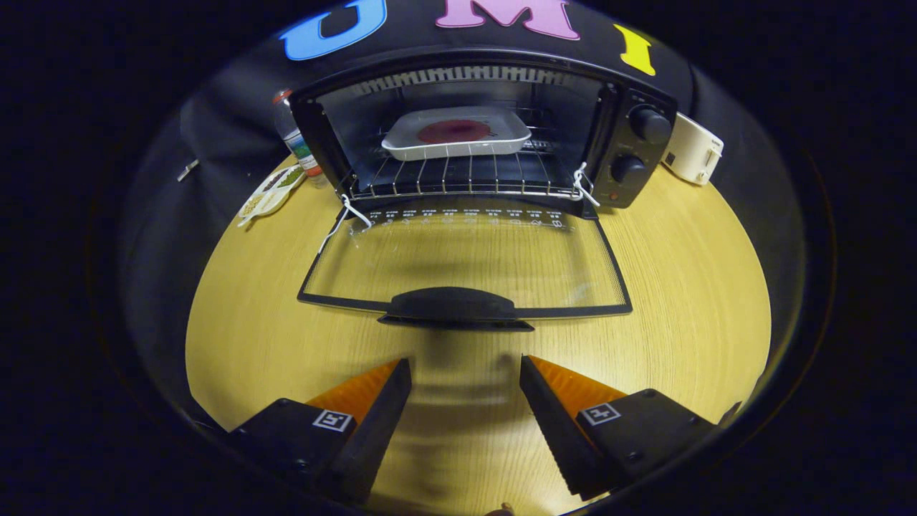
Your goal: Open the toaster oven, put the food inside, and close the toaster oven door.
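Black toaster oven [487,136] open at the far side of the pale wooden table [680,287], white rectangular dish of reddish food [455,132] on its wire rack.
Glass door [466,265] folded flat toward the gripper [466,373]; fingers apart, empty, just short of the door handle [455,307]. Plastic bottle [295,136] left of oven, white device [693,150] right.

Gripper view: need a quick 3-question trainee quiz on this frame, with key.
1. True or false: the toaster oven door is shut.
2. Where is the white dish of food? A) on the table B) on the oven rack C) between the fingers
3. Fill in: the gripper is ____, holding nothing, just short of the door handle.

Key: 1 false, the door lies flat open. 2 B. 3 open.
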